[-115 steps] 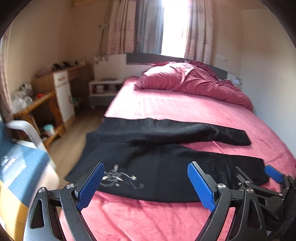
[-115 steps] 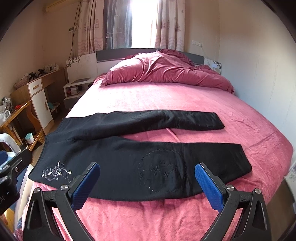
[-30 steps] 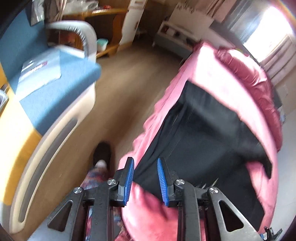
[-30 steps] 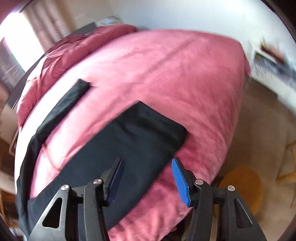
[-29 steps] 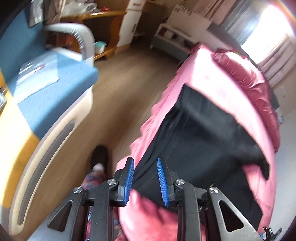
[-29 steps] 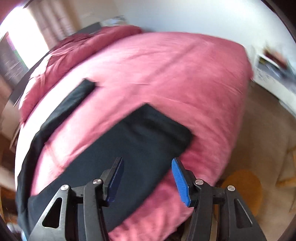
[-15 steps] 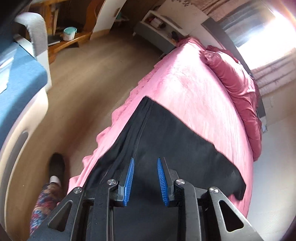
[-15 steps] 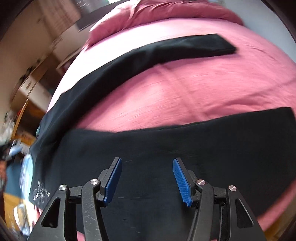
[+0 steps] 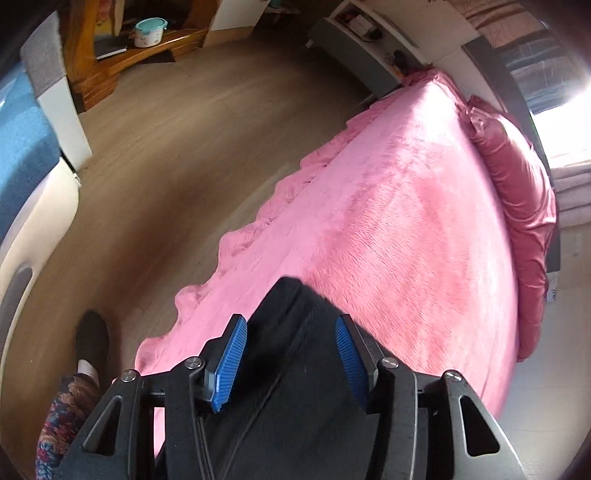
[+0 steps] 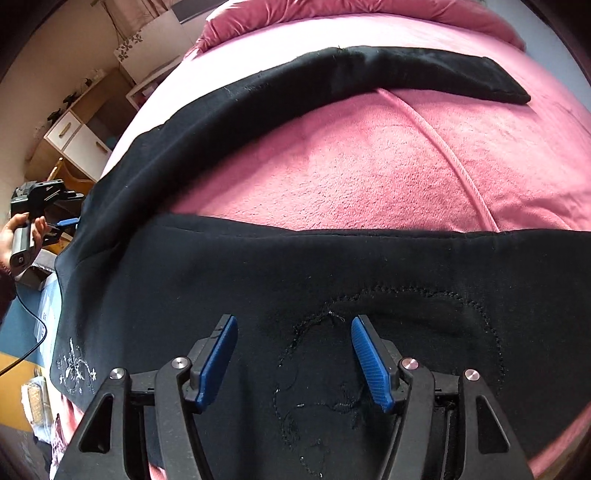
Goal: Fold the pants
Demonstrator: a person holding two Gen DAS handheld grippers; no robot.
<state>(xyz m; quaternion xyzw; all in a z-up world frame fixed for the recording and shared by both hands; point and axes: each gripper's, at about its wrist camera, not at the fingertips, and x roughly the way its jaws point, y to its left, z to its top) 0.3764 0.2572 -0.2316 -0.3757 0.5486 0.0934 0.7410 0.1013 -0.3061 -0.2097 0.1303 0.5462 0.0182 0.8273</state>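
Note:
Black pants (image 10: 258, 280) lie spread on the pink bed (image 10: 369, 166), one leg near, the other leg (image 10: 369, 70) farther back. My right gripper (image 10: 293, 360) hovers over the near leg's embroidered ring (image 10: 406, 291). Its jaws are opening, with cloth below them and no pad pressing. My left gripper (image 9: 290, 354) points down at a far corner of the pants (image 9: 291, 317) by the bed's side edge. Its jaws are opening too; the corner shows between the pads (image 9: 229, 363) without being pinched. A hand holds the left gripper (image 10: 61, 225) at the far left of the right wrist view.
Wooden floor (image 9: 166, 147) runs along the bed's left side. A blue-cushioned chair (image 9: 26, 155) and a wooden shelf with a teal-lidded tub (image 9: 149, 33) stand there. The person's slippered foot (image 9: 92, 343) is beside the bed. A crumpled duvet (image 9: 517, 206) lies at the head.
The left gripper has travelled from the near bed edge across the waist to the far corner, and its jaws have spread. The right gripper swung from the leg's hem to mid-leg.

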